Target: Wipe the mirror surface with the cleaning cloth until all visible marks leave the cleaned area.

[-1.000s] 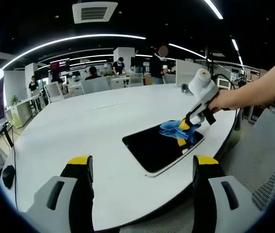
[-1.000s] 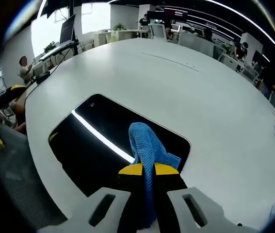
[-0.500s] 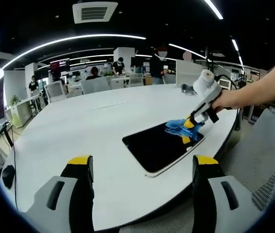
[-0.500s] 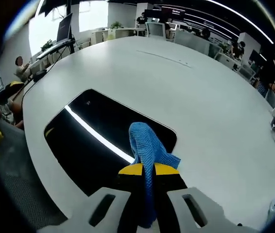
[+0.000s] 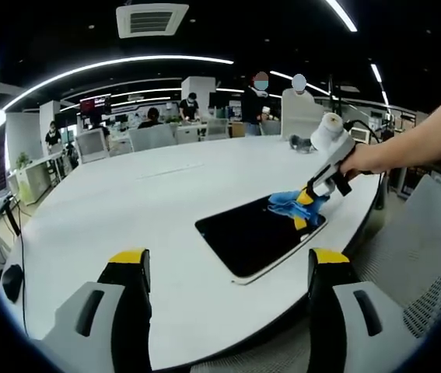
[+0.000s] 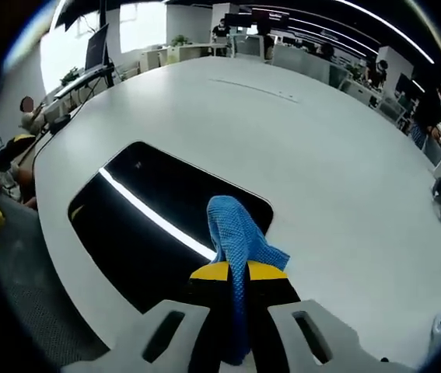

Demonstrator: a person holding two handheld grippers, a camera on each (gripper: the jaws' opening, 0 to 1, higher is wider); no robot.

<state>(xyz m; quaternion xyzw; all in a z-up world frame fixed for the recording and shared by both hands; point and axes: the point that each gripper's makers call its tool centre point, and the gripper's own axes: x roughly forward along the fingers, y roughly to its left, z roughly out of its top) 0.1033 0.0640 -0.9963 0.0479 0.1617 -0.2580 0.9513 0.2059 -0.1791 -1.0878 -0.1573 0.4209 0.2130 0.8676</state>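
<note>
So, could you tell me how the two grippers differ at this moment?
The right gripper is shut on the blue cloth, pressing it on the mirror; the left gripper is open and holds nothing. The right works over the mirror, while the left hangs back at the table edge. Both have yellow-tipped jaws.

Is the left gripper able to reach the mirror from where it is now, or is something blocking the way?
Probably yes. The left gripper is open and faces the mirror across bare white table, with nothing between. The right gripper, holding the blue cloth, occupies only the mirror's far corner.
</note>
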